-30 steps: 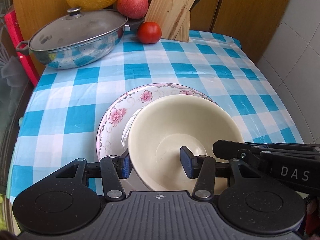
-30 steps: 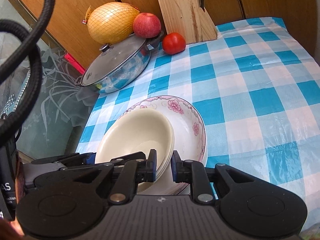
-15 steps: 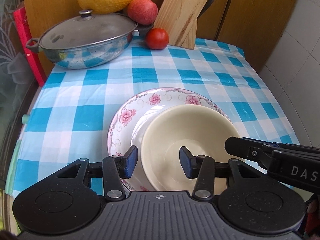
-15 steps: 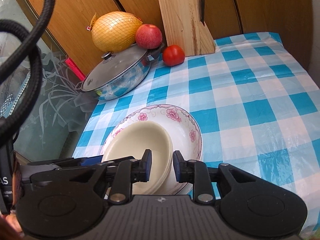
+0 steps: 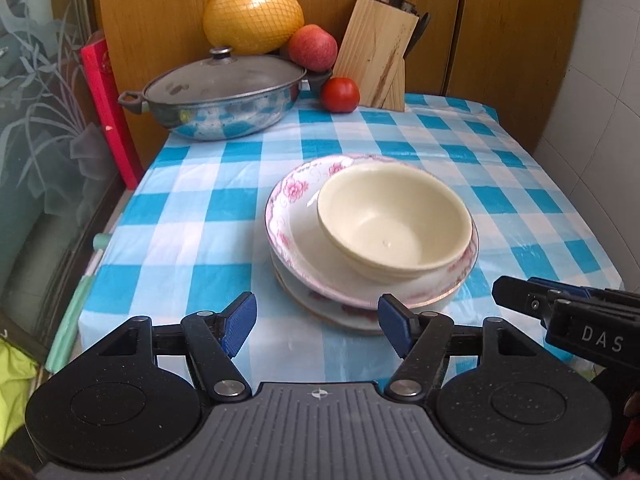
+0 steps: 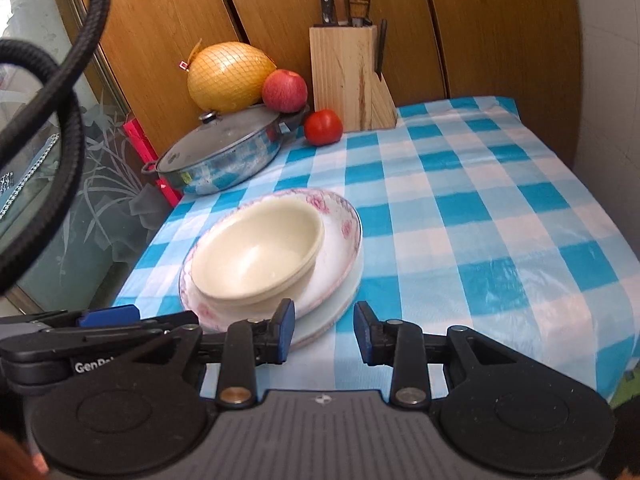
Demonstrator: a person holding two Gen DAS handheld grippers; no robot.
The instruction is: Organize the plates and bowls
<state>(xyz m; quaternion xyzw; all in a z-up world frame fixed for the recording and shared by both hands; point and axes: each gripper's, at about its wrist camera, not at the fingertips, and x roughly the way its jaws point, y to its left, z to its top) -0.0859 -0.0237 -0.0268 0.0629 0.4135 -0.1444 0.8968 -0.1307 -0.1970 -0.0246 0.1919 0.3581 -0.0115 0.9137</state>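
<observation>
A cream bowl [image 5: 394, 222] [image 6: 256, 254] sits inside a white dish with pink flowers [image 5: 292, 216] [image 6: 346, 226], stacked on a plain plate [image 5: 344, 314] [image 6: 340, 300] on the checked tablecloth. My left gripper [image 5: 318, 328] hovers in front of the stack near the table's front edge; its jaws are opening and nothing is between them. My right gripper [image 6: 324, 330] is just in front of the stack's right side, jaws opening, nothing between them either. Each gripper shows at the edge of the other's view.
At the back stand a lidded steel pan [image 5: 220, 96] [image 6: 224, 152], a netted pomelo [image 5: 252, 20], an apple [image 5: 312, 48], a tomato [image 5: 339, 95] [image 6: 323, 127] and a wooden knife block [image 5: 376, 56] [image 6: 346, 76]. A glass panel [image 5: 36, 148] borders the table's left edge.
Both grippers have drawn back from the bowl's rim toward the table's front and their jaws have widened. The bowl rests in the flowered dish, free of both.
</observation>
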